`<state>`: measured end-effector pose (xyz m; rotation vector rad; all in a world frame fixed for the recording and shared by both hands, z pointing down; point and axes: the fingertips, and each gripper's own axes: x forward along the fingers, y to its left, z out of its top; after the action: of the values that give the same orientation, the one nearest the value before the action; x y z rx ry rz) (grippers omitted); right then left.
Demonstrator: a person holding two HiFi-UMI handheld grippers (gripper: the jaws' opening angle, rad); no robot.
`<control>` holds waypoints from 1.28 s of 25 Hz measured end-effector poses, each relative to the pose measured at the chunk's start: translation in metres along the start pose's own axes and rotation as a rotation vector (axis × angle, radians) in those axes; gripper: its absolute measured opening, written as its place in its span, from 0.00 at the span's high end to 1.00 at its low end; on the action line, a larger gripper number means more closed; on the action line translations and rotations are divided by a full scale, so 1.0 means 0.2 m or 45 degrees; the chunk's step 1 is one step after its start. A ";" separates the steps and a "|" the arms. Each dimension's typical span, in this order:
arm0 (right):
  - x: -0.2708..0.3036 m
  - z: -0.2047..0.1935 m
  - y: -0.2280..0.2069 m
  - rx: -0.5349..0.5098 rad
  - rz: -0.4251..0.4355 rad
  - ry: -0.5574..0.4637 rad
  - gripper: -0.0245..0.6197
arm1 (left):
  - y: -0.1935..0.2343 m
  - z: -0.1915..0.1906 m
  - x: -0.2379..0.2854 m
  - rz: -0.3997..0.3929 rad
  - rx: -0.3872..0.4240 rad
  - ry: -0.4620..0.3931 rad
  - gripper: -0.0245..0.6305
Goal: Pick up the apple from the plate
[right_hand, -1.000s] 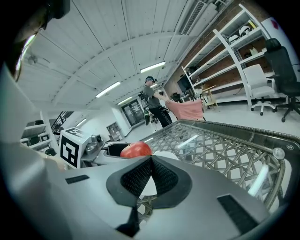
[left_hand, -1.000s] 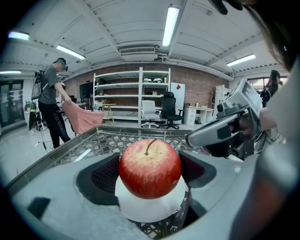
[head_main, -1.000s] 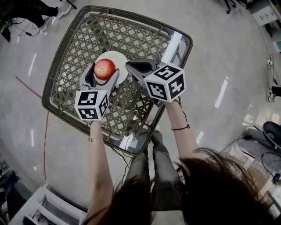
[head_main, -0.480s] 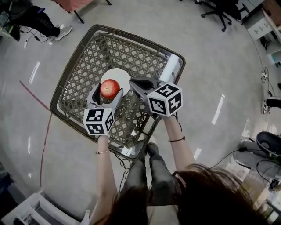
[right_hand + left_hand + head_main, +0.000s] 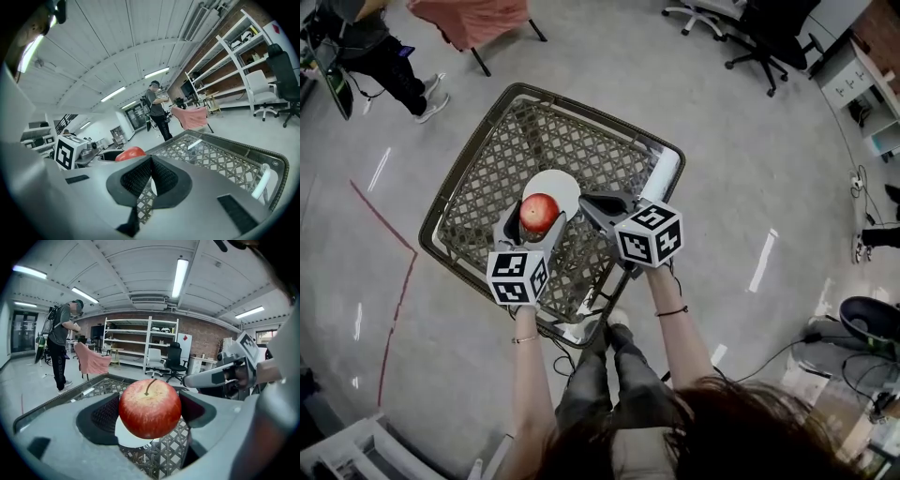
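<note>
Your left gripper [image 5: 536, 217] clamps the apple [image 5: 150, 408] over the white plate [image 5: 563, 185]; your right gripper [image 5: 592, 201], jaws together, hangs just beside.

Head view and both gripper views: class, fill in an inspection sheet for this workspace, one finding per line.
Surface: square dark-rimmed woven lattice table.
Job's things: red apple between the left jaws; round white plate beneath it.
Clutter: white tube lying at the table's right rim.
Grippers: left gripper shut on the apple; right gripper shut, empty, beside the plate.
Cables: dark cables on the floor, far right.
Surroundings: standing person, pink-draped chair, black office chairs, red floor line.
</note>
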<state>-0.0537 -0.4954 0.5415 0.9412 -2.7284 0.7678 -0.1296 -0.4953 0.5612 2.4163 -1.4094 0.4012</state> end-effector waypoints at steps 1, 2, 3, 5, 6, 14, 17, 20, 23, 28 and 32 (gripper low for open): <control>-0.01 0.01 0.02 0.000 0.005 -0.003 0.95 | -0.01 0.01 -0.02 0.002 -0.004 0.001 0.35; -0.02 0.01 0.03 -0.001 0.009 -0.004 0.95 | -0.02 0.02 -0.03 0.003 -0.007 0.002 0.35; -0.03 0.02 0.04 -0.003 0.013 -0.006 0.95 | -0.03 0.03 -0.05 0.005 -0.009 0.001 0.35; -0.04 0.04 0.07 -0.005 0.018 -0.010 0.95 | -0.04 0.04 -0.08 0.010 -0.016 -0.003 0.35; -0.05 0.04 0.08 -0.004 0.021 -0.013 0.95 | -0.04 0.05 -0.09 0.013 -0.020 -0.007 0.35; -0.12 0.09 0.19 -0.007 0.041 -0.047 0.95 | -0.10 0.14 -0.22 0.028 -0.040 -0.033 0.35; -0.14 0.12 0.23 -0.020 0.047 -0.065 0.95 | -0.13 0.15 -0.26 0.027 -0.029 -0.037 0.35; -0.16 0.13 0.26 -0.032 0.051 -0.076 0.95 | -0.15 0.16 -0.30 0.027 -0.029 -0.047 0.35; -0.18 0.14 0.29 -0.040 0.058 -0.086 0.95 | -0.17 0.18 -0.33 0.026 -0.027 -0.057 0.35; -0.21 0.16 0.33 -0.047 0.066 -0.102 0.95 | -0.21 0.22 -0.37 0.023 -0.034 -0.072 0.35; -0.28 0.17 0.37 -0.018 0.066 -0.132 0.95 | -0.26 0.24 -0.41 0.007 -0.006 -0.063 0.35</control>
<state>-0.0546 -0.4329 0.4649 0.9360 -2.8539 0.7272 -0.1191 -0.4258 0.4777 2.4345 -1.4366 0.3410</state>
